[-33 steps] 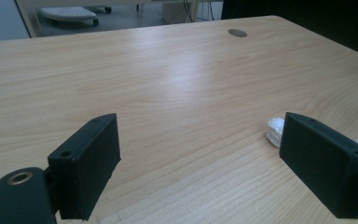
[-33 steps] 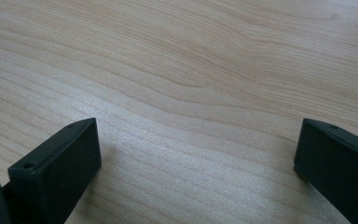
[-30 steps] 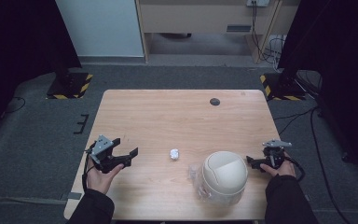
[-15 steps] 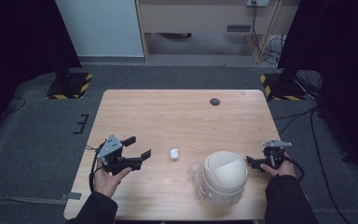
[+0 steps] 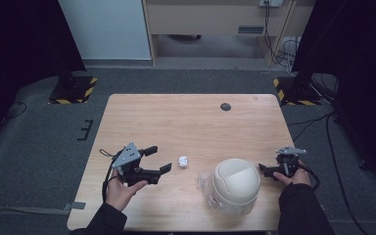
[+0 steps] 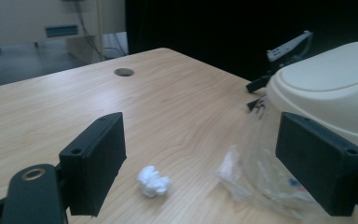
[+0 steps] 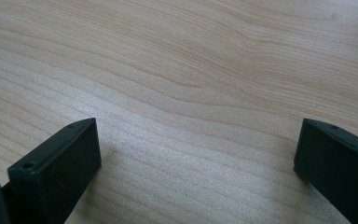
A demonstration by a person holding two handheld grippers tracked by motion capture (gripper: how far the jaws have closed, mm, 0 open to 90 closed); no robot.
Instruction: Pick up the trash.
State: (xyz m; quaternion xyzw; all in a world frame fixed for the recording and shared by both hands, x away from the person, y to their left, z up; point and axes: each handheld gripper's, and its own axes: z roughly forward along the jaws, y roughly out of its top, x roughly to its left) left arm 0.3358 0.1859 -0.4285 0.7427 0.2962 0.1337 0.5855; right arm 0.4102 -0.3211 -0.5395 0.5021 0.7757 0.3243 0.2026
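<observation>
Crumpled white wad (image 5: 182, 161) lies on the desk (image 5: 191, 122) just ahead of the left tongs (image 5: 156, 159), spread wide and far nearer; no long axis; right tongs (image 5: 265, 171), also spread, sit beyond the cream dome (image 5: 235, 181).

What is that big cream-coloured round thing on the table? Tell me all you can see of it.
The domed bin looks like smooth cream plastic, with a rounded top crossed by a seam, perhaps a swing lid. It stands upright near the table's front edge, right of middle. Crumpled clear plastic lies against its left side. Neither gripper touches it.
</observation>
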